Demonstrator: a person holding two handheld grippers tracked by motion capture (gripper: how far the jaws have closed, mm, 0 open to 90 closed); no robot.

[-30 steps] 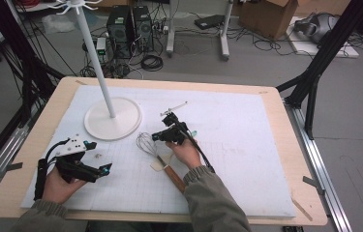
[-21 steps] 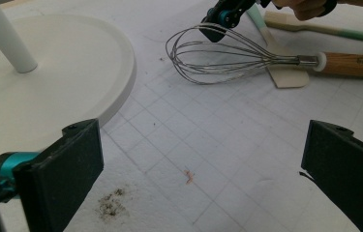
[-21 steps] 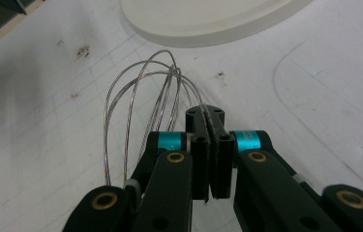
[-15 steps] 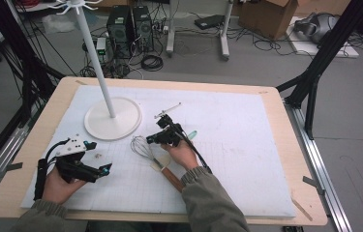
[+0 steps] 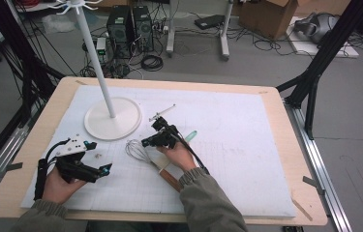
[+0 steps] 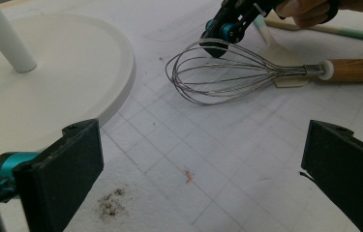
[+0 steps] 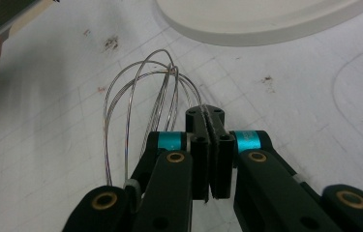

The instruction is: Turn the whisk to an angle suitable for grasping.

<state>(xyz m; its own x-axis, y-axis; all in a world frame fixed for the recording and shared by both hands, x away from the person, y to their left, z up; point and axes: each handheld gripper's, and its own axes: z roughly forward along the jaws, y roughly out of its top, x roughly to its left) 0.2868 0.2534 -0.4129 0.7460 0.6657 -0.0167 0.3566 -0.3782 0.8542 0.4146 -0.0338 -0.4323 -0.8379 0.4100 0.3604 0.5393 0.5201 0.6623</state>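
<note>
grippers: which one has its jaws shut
The right gripper, jaws pressed together on a wire of the whisk; the left gripper stands wide open.

Whisk in the middle of the mat, stand at ten o'clock from it.

The whisk (image 5: 143, 153) lies on the mat (image 5: 247, 159), its wire head pointing to ten o'clock towards the stand base (image 5: 113, 124). The spatula (image 5: 189, 136) lies at two o'clock from the whisk. The right gripper (image 5: 146, 143) sits over the wire head; the left gripper (image 5: 102, 170) rests at eight o'clock, well apart.
</note>
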